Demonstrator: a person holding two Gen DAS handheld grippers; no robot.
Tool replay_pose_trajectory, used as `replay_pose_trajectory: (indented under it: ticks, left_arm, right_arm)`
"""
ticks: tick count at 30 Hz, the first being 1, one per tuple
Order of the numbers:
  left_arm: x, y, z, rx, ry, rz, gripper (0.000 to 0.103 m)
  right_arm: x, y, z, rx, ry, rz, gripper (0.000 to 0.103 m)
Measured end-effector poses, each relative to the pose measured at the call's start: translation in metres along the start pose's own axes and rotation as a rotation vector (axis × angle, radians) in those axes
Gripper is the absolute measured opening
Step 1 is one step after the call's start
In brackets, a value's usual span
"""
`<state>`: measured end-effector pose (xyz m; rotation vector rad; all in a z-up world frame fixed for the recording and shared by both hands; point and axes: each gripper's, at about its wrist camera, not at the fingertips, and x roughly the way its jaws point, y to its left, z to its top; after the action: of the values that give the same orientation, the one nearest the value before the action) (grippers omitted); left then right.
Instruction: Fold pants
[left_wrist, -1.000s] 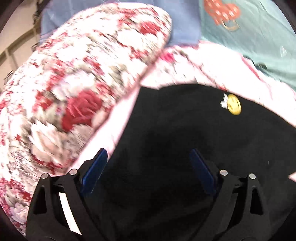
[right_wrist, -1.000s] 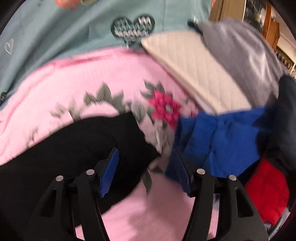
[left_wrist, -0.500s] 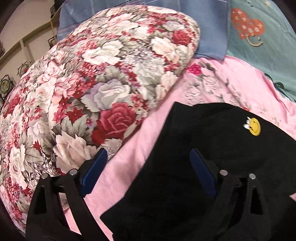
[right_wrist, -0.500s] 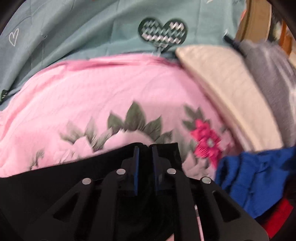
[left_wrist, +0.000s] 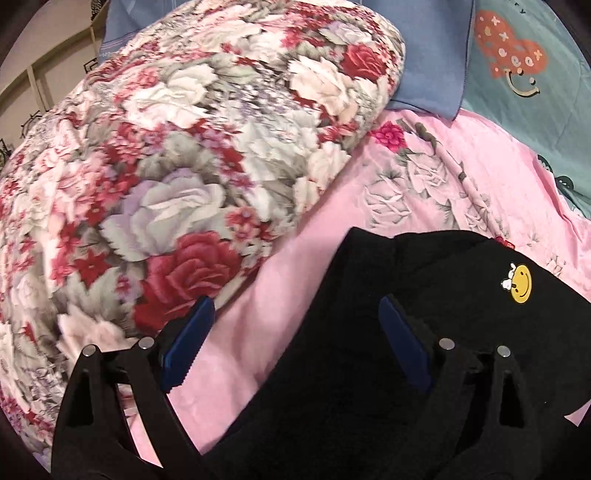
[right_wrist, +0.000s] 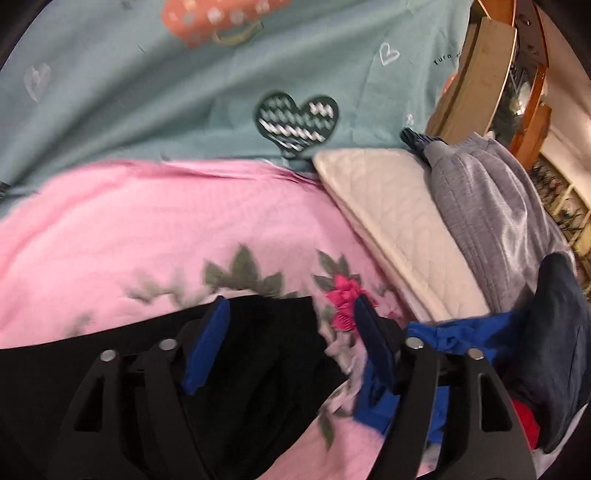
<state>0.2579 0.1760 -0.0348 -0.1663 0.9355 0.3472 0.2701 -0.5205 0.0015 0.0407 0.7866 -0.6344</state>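
Black pants (left_wrist: 369, 332) with a yellow smiley patch (left_wrist: 521, 283) lie on a pink floral sheet (left_wrist: 443, 173). My left gripper (left_wrist: 295, 343) is open and empty, hovering over the pants' near-left edge. In the right wrist view the other end of the black pants (right_wrist: 266, 350) lies on the pink sheet (right_wrist: 147, 229). My right gripper (right_wrist: 291, 343) is open, its fingers standing either side of the pants' corner, holding nothing.
A rolled floral quilt (left_wrist: 166, 166) lies at the left, a blue pillow (left_wrist: 432, 74) and teal bedding (left_wrist: 535, 92) behind. On the right lie a cream quilted pad (right_wrist: 395, 229), a grey garment (right_wrist: 491, 214), blue cloth (right_wrist: 461, 339) and a wooden bed frame (right_wrist: 487, 55).
My right gripper was shut on the pants' corner half a second ago and has now opened. My left gripper has stayed open and drawn back left off the pants.
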Motion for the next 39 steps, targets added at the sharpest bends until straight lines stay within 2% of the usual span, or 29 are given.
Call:
replay_pose_trajectory:
  ticks: [3,6,9,12,13,14,15,16,17,19,21,23,25,27,28,31,33,34,35,37,39]
  left_arm:
    - [0.01,-0.013,0.007,0.011,0.017,-0.048,0.092]
    - [0.02,-0.028,0.015,0.064,0.017,-0.082,0.092]
    - [0.034,-0.035,0.022,0.107,0.001,-0.048,0.092]
    - [0.05,-0.031,0.028,0.073,0.031,-0.057,0.092]
    - [0.054,-0.029,0.029,0.056,0.042,-0.072,0.09]
    - [0.058,-0.028,0.029,0.048,0.054,-0.088,0.081]
    - [0.06,-0.03,0.028,0.059,0.064,-0.098,0.07]
    - [0.062,-0.033,0.026,0.08,0.079,-0.129,0.046]
    - [0.06,-0.04,0.023,0.114,0.075,-0.137,0.039]
    - [0.051,-0.054,0.017,0.196,0.023,-0.088,0.036]
    - [0.041,-0.068,0.01,0.282,-0.04,-0.023,0.034]
    - [0.033,-0.073,0.009,0.312,-0.078,0.013,0.033]
    - [0.02,-0.072,0.015,0.291,-0.128,0.025,0.033]
    - [0.01,-0.062,0.027,0.22,-0.147,0.01,0.033]
    - [0.011,-0.058,0.033,0.186,-0.137,0.001,0.033]
    - [0.031,-0.057,0.04,0.16,-0.091,0.042,0.034]
    - [0.054,-0.057,0.038,0.147,-0.036,0.055,0.036]
    - [0.066,-0.055,0.035,0.132,-0.012,0.051,0.04]
    - [0.07,-0.055,0.034,0.124,-0.009,0.05,0.052]
    - [0.069,-0.051,0.031,0.121,-0.056,0.129,0.075]
    - [0.062,-0.045,0.03,0.12,-0.041,0.088,0.075]
  right_arm:
    - [-0.031,0.003,-0.011,0.015,-0.027,0.109,0.074]
    - [-0.058,0.012,-0.028,0.036,-0.018,0.278,0.074]
    - [-0.076,0.03,-0.042,0.036,0.011,0.419,0.074]
    - [-0.099,0.055,-0.063,0.006,0.035,0.519,0.074]
    - [-0.102,0.061,-0.065,-0.006,0.039,0.54,0.074]
    - [-0.105,0.066,-0.069,-0.019,0.041,0.555,0.074]
    - [-0.11,0.073,-0.074,-0.035,0.039,0.557,0.074]
    - [-0.114,0.078,-0.077,-0.046,0.026,0.55,0.074]
    - [-0.119,0.081,-0.079,-0.056,0.01,0.532,0.074]
    - [-0.128,0.09,-0.081,-0.099,-0.044,0.455,0.074]
    - [-0.131,0.098,-0.083,-0.123,-0.055,0.454,0.074]
    - [-0.132,0.105,-0.083,-0.135,-0.05,0.454,0.074]
    - [-0.134,0.111,-0.084,-0.148,-0.059,0.459,0.074]
    - [-0.135,0.116,-0.084,-0.158,-0.061,0.457,0.074]
    - [-0.134,0.118,-0.082,-0.158,-0.06,0.465,0.074]
    - [-0.127,0.121,-0.08,-0.145,-0.046,0.473,0.074]
    - [-0.114,0.126,-0.08,-0.156,-0.032,0.462,0.084]
    - [-0.105,0.128,-0.081,-0.163,-0.029,0.426,0.089]
    - [-0.096,0.13,-0.081,-0.171,-0.011,0.399,0.09]
    - [-0.067,0.131,-0.082,-0.176,0.061,0.347,0.09]
    - [-0.035,0.12,-0.083,-0.127,0.162,0.304,0.09]
